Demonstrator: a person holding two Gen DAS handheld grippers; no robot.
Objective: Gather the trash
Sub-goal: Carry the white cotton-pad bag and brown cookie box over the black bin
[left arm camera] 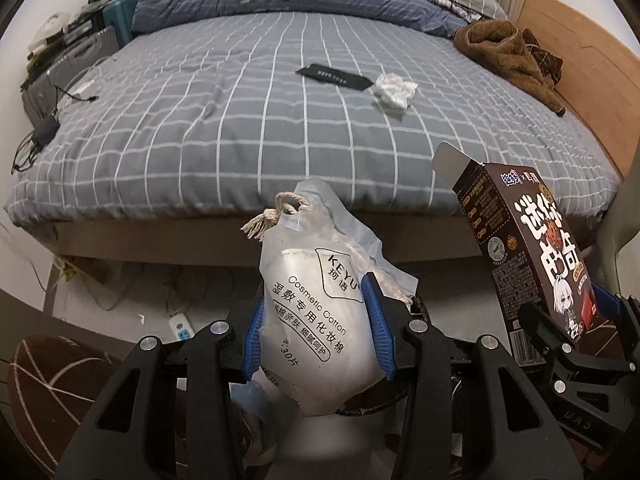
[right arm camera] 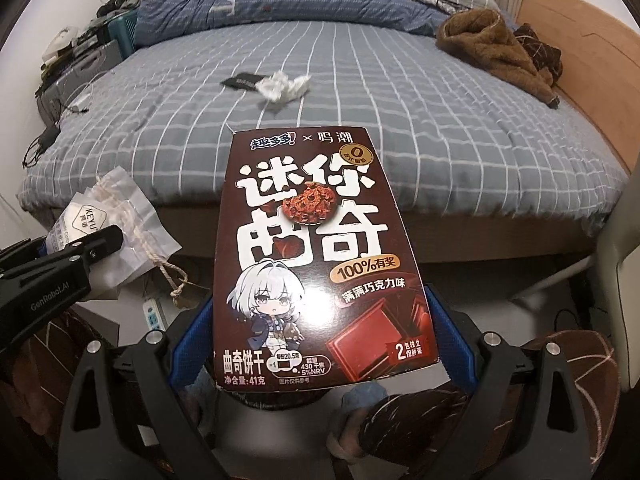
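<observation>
you have two pieces in hand, left gripper pinching the pouch and right gripper clamping the box, but tissue and black wrapper lie ahead on the bed.

Clear cotton-pad pouch with rope drawstring, upright, centre-bottom of left view. Brown cookie box, flap open, centre of right view. Crumpled tissue and black wrapper upper centre, touching.

Both your wrist cameras sit low at the foot of the grey checked bed, facing its headboard end; each shares the crumpled white tissue.
</observation>
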